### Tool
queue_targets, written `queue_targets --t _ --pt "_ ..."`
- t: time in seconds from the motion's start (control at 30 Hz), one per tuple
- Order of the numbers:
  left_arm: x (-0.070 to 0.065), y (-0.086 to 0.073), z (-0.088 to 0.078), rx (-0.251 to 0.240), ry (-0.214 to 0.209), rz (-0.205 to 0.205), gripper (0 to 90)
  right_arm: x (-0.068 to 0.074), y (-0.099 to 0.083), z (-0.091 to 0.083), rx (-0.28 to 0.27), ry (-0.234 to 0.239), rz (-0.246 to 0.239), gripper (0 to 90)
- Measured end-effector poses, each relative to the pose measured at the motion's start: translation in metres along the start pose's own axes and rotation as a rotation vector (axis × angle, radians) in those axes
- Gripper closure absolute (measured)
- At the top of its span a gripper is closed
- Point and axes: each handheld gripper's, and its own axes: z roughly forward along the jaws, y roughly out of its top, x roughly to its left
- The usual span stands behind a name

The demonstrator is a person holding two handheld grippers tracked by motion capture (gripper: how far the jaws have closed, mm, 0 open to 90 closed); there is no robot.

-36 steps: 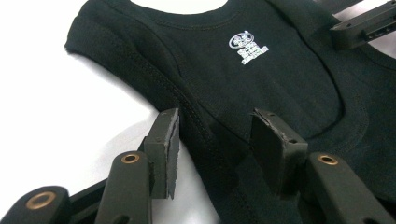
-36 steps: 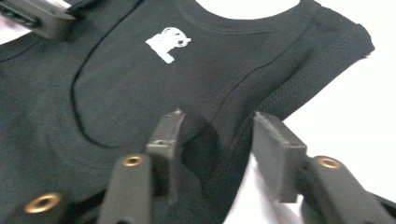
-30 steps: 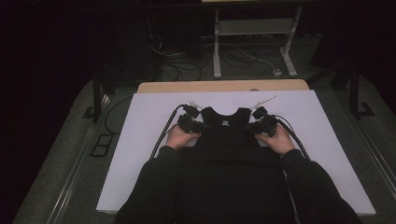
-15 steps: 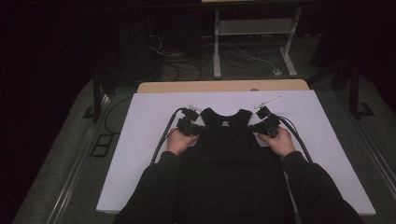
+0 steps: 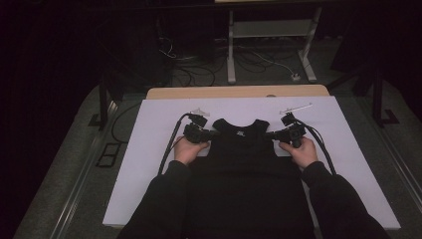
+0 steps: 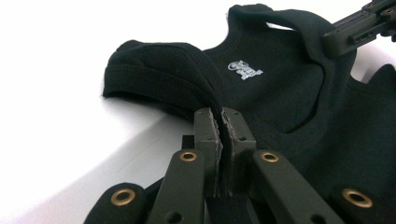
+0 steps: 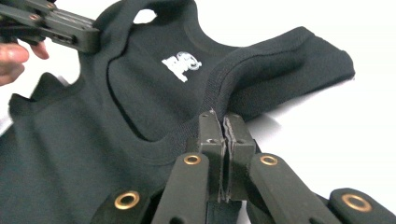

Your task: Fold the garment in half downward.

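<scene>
Your black tank top (image 5: 246,164) with a small white neck print lies face up at the frame's centre, both shoulder straps lifted slightly.

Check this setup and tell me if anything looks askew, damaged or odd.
Nothing stands out. The black tank top lies on the white table cover, fairly straight. The left tool and right tool are each shut on a shoulder strap edge, which bunches slightly there. No tears show.

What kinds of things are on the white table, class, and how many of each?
Black tank top: 1
Grippers: 2, left gripper and right gripper, each shut on a shoulder strap
Total: 3
</scene>
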Motion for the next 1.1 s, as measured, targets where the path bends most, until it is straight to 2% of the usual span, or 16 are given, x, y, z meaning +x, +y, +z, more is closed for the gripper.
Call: queue_targets --t 0.17,0.43,0.7,1.1 --pt "-0.002 0.002 -0.005 -0.011 -0.013 0.002 84.5 0.006 0.002 -0.008 -0.031 0.013 -0.006 86.4" --pt "-0.007 0.005 -0.019 -0.057 -0.030 -0.008 84.4 0.013 0.004 -0.023 -0.072 0.028 -0.015 86.4" --pt "-0.010 0.004 -0.028 -0.075 -0.042 -0.011 84.2 0.023 0.005 -0.037 -0.111 0.050 -0.025 86.4" --pt "-0.018 0.005 -0.042 -0.104 -0.062 -0.006 84.3 0.031 0.002 -0.049 -0.124 0.066 -0.036 86.4"
